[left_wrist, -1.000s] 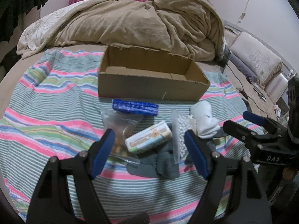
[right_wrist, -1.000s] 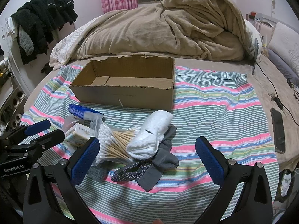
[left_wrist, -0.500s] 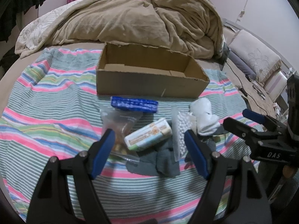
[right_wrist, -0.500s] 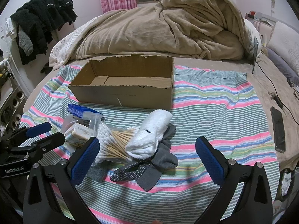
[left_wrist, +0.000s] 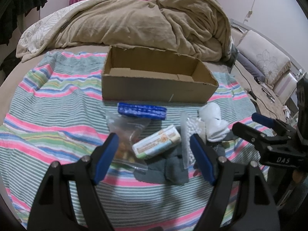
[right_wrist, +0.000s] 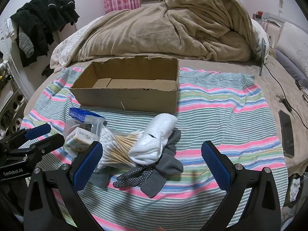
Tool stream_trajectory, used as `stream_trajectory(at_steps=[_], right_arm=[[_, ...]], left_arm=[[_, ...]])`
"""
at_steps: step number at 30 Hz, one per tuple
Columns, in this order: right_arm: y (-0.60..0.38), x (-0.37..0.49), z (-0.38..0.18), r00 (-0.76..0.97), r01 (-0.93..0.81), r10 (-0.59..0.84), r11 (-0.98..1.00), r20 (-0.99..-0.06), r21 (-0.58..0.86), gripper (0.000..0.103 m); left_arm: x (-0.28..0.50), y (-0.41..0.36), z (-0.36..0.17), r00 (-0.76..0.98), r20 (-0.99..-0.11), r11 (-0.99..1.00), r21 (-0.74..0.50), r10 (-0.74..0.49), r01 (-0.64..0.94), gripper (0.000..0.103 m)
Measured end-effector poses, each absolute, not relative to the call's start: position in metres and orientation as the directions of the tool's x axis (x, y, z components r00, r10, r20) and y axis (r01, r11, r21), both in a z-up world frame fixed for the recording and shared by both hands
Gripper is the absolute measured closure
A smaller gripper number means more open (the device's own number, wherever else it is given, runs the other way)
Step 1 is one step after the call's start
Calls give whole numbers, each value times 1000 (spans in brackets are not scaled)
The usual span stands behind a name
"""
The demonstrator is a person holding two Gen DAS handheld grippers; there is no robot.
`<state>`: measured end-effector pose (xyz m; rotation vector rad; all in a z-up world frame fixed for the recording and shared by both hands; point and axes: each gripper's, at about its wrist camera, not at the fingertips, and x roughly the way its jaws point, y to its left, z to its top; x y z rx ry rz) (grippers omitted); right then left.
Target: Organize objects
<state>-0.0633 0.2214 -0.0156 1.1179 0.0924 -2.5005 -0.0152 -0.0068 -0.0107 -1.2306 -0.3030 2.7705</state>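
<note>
An open cardboard box (left_wrist: 154, 92) (right_wrist: 130, 96) stands empty on the striped cloth. In front of it lies a pile: a blue comb-like block (left_wrist: 142, 111) (right_wrist: 78, 114), a clear zip bag (left_wrist: 127, 134), a small printed packet (left_wrist: 156, 144) (right_wrist: 79, 139), a bag of cotton swabs (right_wrist: 117, 148) (left_wrist: 187, 134), a white rolled sock (right_wrist: 156, 142) (left_wrist: 213, 123) and grey dotted gloves (right_wrist: 152, 173) (left_wrist: 165, 171). My left gripper (left_wrist: 154, 157) is open, just short of the packet. My right gripper (right_wrist: 152, 165) is open, above the gloves.
A rumpled tan blanket (right_wrist: 169, 28) fills the bed behind the box. A black phone (right_wrist: 286, 132) and a cable (right_wrist: 284, 100) lie at the right on the mattress. Dark clothes (right_wrist: 38, 23) hang at the far left. Pillows (left_wrist: 265, 63) sit at the right.
Both grippers have stayed open. The left view has drifted slightly, bringing the box and pile a little higher in frame; the objects themselves have not moved.
</note>
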Motion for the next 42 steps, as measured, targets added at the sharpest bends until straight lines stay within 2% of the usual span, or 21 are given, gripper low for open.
stream_trajectory(at_steps=[18, 26, 32, 35, 38, 39, 42], right_arm=[[220, -93, -30, -592, 372, -290, -926, -752, 64, 0], [227, -115, -51, -549, 373, -311, -922, -776, 105, 1], [220, -126, -64, -516, 396, -333, -910, -789, 124, 10], [215, -128, -69, -497, 413, -340, -902, -799, 127, 22], [213, -127, -73, -488, 429, -349, -894, -800, 128, 26], [212, -127, -74, -486, 437, -359, -889, -797, 134, 33], [212, -127, -75, -472, 463, -395, -872, -788, 159, 45]], left_arm=[[-59, -14, -22, -664, -730, -979, -201, 161, -16, 25], [-84, -20, -41, -646, -747, -980, -199, 154, -3, 25], [-92, -20, -44, -644, -748, -980, -196, 160, -17, 25], [-91, -15, -42, -646, -745, -982, -188, 165, -33, 25], [-94, -14, -47, -633, -758, -983, -183, 160, -30, 25], [-95, -14, -48, -629, -760, -982, -186, 163, -30, 25], [-97, -13, -49, -624, -766, -984, -175, 153, -27, 25]])
